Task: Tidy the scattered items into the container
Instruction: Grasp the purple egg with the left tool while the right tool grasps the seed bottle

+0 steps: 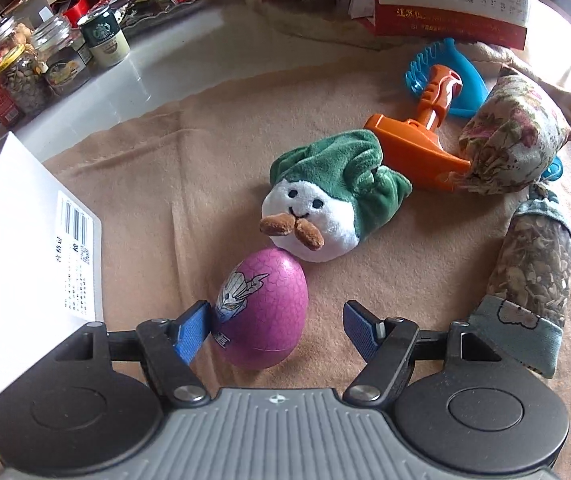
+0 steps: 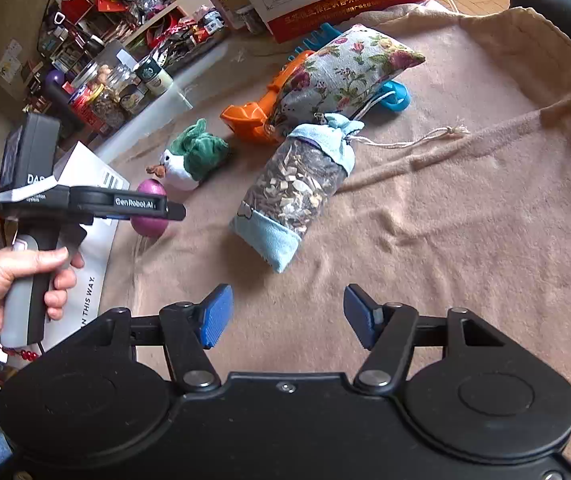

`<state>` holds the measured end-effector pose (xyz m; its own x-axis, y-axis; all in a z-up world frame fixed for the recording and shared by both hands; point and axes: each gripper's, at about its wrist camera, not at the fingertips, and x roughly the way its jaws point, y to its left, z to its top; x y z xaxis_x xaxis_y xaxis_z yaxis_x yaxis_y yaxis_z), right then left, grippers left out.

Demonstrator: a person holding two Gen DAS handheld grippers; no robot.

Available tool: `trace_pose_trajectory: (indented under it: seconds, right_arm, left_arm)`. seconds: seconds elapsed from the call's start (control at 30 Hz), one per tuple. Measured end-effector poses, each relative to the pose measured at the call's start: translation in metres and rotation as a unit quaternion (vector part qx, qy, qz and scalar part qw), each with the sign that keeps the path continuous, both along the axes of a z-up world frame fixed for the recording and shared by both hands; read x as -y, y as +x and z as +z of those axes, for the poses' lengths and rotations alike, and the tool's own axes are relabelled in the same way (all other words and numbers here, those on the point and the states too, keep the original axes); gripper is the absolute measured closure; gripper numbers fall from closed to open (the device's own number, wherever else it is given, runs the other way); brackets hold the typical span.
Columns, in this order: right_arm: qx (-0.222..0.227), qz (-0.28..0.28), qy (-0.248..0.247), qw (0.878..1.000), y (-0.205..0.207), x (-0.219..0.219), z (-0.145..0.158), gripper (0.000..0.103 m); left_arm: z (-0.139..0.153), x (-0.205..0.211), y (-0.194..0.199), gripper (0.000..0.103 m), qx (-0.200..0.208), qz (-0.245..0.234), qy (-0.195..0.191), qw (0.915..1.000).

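Your left tongs (image 1: pixel 277 326) stand spread around the purple egg (image 1: pixel 263 312); the left pad (image 1: pixel 193 330) looks to be touching the shell, the right pad clear, so nothing is gripped yet. The egg lies on its side on the tan blanket (image 1: pixel 189 184) over the surface, its far end against the plush toy (image 1: pixel 325 204), a glossy shell with a printed figure. Just left lies the white box (image 1: pixel 25 240), probably the container. Your right tongs (image 2: pixel 285 314) hang spread and empty, near side.
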<state>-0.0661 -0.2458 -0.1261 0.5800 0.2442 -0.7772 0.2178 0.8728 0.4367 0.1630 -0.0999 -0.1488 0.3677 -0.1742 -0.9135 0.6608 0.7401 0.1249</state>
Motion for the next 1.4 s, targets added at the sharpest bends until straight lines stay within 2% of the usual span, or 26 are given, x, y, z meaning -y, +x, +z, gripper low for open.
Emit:
trace_pose_trajectory:
  seconds: [0.1,0.3,0.4,0.5,0.9,1.1,1.23,1.4]
  right_arm:
    - [0.010,-0.015,0.005,1.000,0.010,0.002,0.000,0.043]
    - [0.012,-0.046,0.024,0.999,0.040,0.008,-0.007,0.042]
    - [0.007,-0.061,0.027,0.998,0.055,0.011,-0.014,0.042]
    - [-0.001,-0.074,0.035,0.997,0.066,0.013,-0.021,0.041]
    - [-0.022,-0.093,0.042,0.995,0.083,0.007,-0.038,0.039]
    - [-0.020,-0.085,0.017,0.996,0.089,0.000,-0.037,0.039]
    - [-0.014,-0.067,-0.014,0.998,0.092,-0.006,-0.035,0.046]
    - [-0.011,-0.040,-0.031,0.999,0.087,-0.009,-0.030,0.048]
  left_arm:
    - [-0.009,0.000,-0.001,0.030,-0.014,-0.006,0.004,0.9999]
    - [-0.013,-0.004,0.003,0.029,-0.027,-0.004,-0.013,0.9995]
    - [-0.012,-0.006,0.005,0.032,-0.035,0.000,-0.021,0.9992]
    - [-0.010,-0.005,0.006,0.044,-0.039,-0.005,-0.026,0.9989]
    - [-0.009,-0.003,0.003,0.045,-0.044,-0.002,-0.025,0.9987]
    - [-0.010,-0.002,0.001,0.045,-0.046,-0.004,-0.022,0.9987]
    - [-0.009,-0.001,-0.001,0.045,-0.050,-0.007,-0.020,0.9985]
    - [-0.005,0.003,-0.008,0.045,-0.054,-0.011,-0.017,0.9984]
